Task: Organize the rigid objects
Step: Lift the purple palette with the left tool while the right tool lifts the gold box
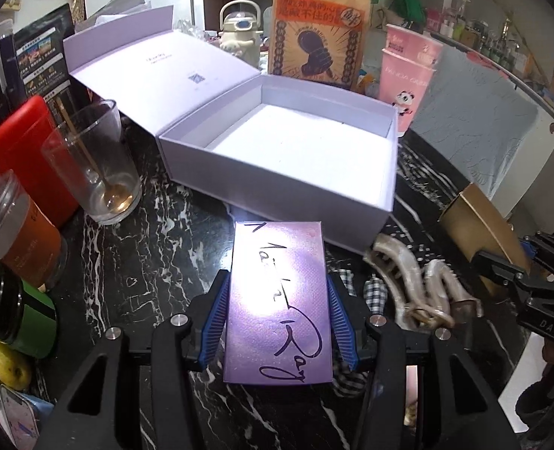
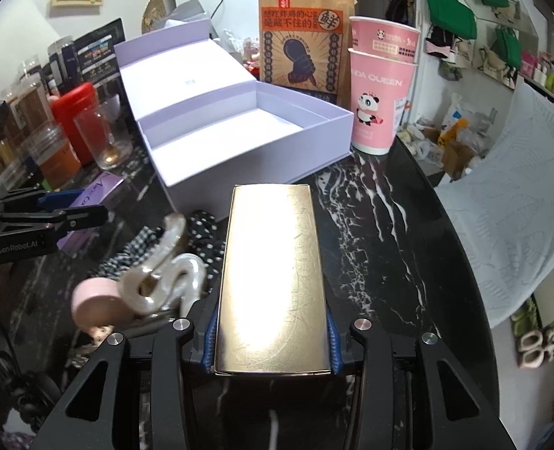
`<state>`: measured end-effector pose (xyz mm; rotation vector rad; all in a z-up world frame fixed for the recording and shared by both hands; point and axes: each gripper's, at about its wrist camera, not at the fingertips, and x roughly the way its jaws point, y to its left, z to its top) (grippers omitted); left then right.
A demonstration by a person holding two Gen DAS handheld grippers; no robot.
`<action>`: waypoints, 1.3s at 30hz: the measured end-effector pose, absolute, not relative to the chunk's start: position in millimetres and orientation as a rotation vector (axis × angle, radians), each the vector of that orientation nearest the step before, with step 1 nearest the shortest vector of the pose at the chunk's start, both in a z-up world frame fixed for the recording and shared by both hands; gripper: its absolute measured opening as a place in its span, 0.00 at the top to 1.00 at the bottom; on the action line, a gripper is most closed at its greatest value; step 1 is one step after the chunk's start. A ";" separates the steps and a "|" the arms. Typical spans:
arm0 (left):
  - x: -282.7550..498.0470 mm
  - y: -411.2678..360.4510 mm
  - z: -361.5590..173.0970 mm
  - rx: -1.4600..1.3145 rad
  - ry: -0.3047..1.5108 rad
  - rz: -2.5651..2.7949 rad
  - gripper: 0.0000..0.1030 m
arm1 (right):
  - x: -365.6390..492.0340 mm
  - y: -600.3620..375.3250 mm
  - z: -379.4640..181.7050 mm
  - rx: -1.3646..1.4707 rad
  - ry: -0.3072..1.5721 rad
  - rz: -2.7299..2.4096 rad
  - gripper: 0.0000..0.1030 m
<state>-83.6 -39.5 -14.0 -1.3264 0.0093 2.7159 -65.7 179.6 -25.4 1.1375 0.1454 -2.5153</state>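
- The left gripper (image 1: 277, 315) held a purple box (image 1: 279, 300) with black handwriting, its blue pads (image 1: 217, 322) pressed against the box's long sides.
- The right gripper (image 2: 273, 337) held a shiny gold box (image 2: 273, 281) the same way, clamped between its two fingers.
- At 12 o'clock from both held boxes, an open lilac case (image 1: 277, 172) sat on the black marble table (image 1: 157, 247), its lid tipped back toward 11 o'clock and its white floor bare.
- In the left wrist view, a pearly hair claw (image 1: 412, 285) and checked fabric (image 1: 374, 292) lay at 3 o'clock from the purple box, between the two grippers.
- A clear glass (image 1: 93, 165) with a spoon inside stood at 10 o'clock from the purple box, beside a red container (image 1: 25, 150).
- In the right wrist view, stacked pink cups (image 2: 382, 86) and a brown paper bag (image 2: 301, 41) stood near 1 o'clock, behind the case.
- A pink tape roll (image 2: 93, 300) lay at 9 o'clock from the gold box.
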 end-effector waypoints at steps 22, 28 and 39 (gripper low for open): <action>-106.9 -32.6 41.3 -1.182 0.041 2.747 0.51 | -80.7 169.0 23.2 1.002 0.104 -2.497 0.58; -123.8 -31.6 53.8 -1.138 0.048 2.749 0.51 | -93.9 162.9 35.1 0.966 0.135 -2.497 0.58; -161.2 -34.3 69.0 -1.088 0.034 2.752 0.51 | -130.7 148.2 52.1 0.925 0.140 -2.466 0.58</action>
